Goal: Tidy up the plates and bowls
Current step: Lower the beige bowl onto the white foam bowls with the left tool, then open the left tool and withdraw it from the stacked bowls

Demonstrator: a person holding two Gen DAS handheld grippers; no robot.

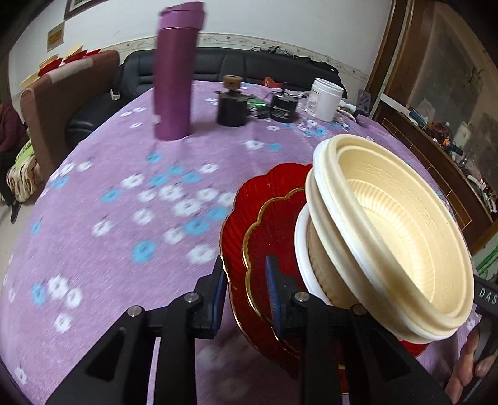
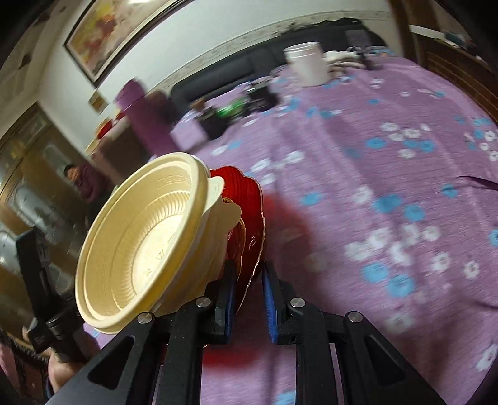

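A purple flask (image 1: 176, 71), dark jars (image 1: 232, 104) and a white tub (image 1: 325, 99) are seen standing on a flowered purple tablecloth (image 1: 109, 218).

White wall (image 1: 280, 18), black sofa (image 1: 249, 65) — framed painting (image 2: 118, 31)

Cream bowls (image 1: 395, 224): matt ribbed plastic; red plates (image 1: 258, 230): glossy, fluted, translucent plastic, gilt edge; tablecloth (image 1: 102, 218): woven floral cloth; purple flask (image 1: 176, 74): smooth satin finish.

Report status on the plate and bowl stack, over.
Both grippers, left and right, clamped on red plates. Cream bowls nested on top, whole stack tilted, off the tablecloth. Purple bottle ahead, clear of stack.
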